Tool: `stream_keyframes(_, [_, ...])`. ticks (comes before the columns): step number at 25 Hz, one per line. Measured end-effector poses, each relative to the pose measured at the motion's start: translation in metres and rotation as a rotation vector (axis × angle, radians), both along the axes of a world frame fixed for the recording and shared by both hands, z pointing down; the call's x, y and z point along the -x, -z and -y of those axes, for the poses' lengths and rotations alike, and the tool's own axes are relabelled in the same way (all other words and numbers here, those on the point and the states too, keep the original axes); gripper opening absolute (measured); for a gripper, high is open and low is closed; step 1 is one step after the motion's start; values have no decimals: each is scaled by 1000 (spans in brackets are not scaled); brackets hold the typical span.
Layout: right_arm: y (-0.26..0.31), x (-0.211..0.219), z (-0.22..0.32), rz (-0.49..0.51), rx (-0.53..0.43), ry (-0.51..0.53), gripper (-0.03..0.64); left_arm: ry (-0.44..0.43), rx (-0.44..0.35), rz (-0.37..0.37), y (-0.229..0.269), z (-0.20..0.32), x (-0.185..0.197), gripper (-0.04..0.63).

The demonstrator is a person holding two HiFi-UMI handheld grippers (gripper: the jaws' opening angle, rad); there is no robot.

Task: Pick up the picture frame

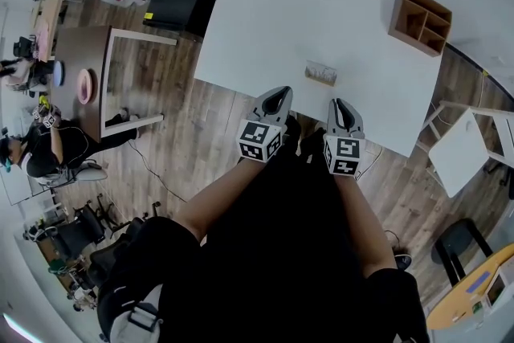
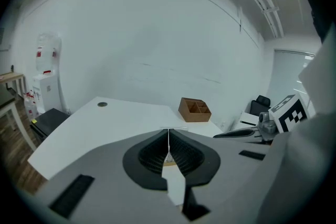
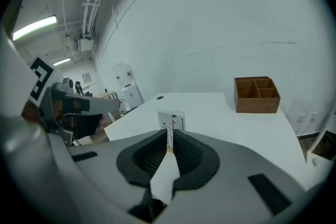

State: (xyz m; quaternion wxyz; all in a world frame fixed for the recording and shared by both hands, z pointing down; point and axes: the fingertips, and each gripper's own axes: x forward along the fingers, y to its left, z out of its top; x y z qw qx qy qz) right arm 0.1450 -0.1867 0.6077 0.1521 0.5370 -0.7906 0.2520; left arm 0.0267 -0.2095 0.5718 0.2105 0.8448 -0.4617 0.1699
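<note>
Recorded plain white wall (image 2: 157, 34) behind a white table (image 1: 321, 12) on wood-plank floor (image 1: 185, 132). Saw black cabinet (image 1: 181, 2) just beside the table's far-left corner, brown desk (image 1: 80, 44) well to the left. Logged wooden organiser (image 1: 420, 18) at table's far-right corner. Noted ceiling pipes (image 3: 97, 2) and a lit strip light (image 3: 34, 28) overhead.

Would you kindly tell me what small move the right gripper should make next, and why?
Probably open the right gripper: its jaws are together with nothing between them, and the picture frame stands upright on the white table ahead of their tips, in line with them, so they cannot close around it yet.
</note>
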Motion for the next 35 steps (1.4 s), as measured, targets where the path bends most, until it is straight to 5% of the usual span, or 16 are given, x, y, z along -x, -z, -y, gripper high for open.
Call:
stream_keyframes(15, [-74,4,38,-105,154,25,38,-104,126,45,-88,21,-14,19])
stream_keyframes(20, [-92,3,43,-116,186,12,38,-149,186,55,-120,26,-17,87])
stream_keyframes(35, [-117,9,49,-164,229,14,49,-223,215,62,-156,45,-29,101])
